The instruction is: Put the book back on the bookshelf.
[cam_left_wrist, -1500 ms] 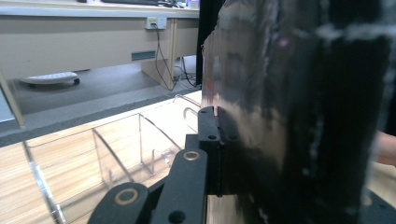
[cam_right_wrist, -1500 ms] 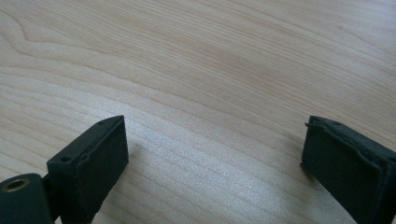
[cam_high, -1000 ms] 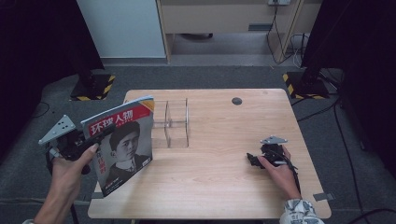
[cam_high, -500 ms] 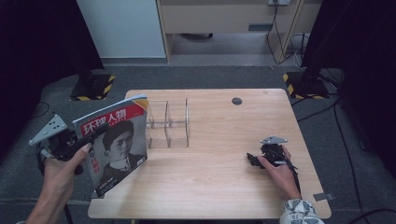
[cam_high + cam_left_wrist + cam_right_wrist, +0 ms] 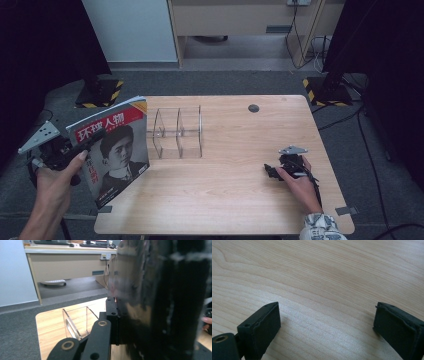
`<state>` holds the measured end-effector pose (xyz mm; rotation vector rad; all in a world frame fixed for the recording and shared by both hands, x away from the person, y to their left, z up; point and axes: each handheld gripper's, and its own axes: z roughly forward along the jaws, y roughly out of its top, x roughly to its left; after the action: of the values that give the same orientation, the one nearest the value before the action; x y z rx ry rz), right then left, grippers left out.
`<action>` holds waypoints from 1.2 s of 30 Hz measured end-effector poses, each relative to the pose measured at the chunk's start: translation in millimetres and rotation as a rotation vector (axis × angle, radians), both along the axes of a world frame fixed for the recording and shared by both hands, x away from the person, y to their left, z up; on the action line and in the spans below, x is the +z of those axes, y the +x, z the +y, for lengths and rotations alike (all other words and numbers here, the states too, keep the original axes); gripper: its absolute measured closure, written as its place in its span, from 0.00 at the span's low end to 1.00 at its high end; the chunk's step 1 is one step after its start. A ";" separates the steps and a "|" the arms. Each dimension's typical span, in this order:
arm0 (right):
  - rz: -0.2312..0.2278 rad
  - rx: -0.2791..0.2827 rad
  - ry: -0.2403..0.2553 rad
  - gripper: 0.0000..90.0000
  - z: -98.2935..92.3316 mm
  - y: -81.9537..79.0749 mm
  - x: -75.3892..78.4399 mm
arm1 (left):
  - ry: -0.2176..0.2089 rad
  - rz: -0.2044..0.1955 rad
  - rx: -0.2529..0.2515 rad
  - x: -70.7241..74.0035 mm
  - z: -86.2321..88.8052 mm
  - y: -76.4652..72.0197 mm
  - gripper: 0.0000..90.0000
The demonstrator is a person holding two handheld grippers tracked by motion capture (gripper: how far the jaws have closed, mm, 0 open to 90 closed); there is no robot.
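Left gripper (image 5: 75, 150) had its fingers clamped on the left edge of the magazine (image 5: 112, 150), held clear of the worktop (image 5: 240, 195) over its left edge. Magazine stood nearly upright, cover facing the camera in the high view, title end up, long axis running steeply top to bottom with a slight lean. In the left gripper view the magazine (image 5: 160, 302) was a dark blur pressed against the near finger (image 5: 112, 320).

Clear file rack (image 5: 177, 132) sat on the worktop just right of the magazine, slots open upward, dividers running front to back. Judgement: the left hand is far nearer the rack; the coming move likely calls for aligning the magazine's plane with a slot.

Right gripper (image 5: 272, 172) rested on the worktop, well apart from the rack, fingers (image 5: 259, 327) spread and empty.
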<state>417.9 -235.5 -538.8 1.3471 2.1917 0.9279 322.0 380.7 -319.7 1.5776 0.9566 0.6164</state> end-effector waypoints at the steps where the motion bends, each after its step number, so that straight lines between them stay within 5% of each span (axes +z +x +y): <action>1: 0.000 0.001 0.000 0.08 0.0 0.0 0.0 | -0.002 -0.001 0.011 1.0 0.2 3.5 0.96; 20: 0.000 0.001 0.000 0.08 -0.1 0.0 0.0 | -0.008 -0.001 0.078 -0.4 -2.8 45.2 0.96; 36: 0.001 0.004 0.001 0.08 -0.4 -0.4 0.0 | -0.013 -0.004 0.108 -2.0 -9.0 60.7 0.96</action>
<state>417.5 -235.8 -538.8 1.3436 2.1960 0.9299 382.7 371.7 -321.7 1.5200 1.0459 0.6872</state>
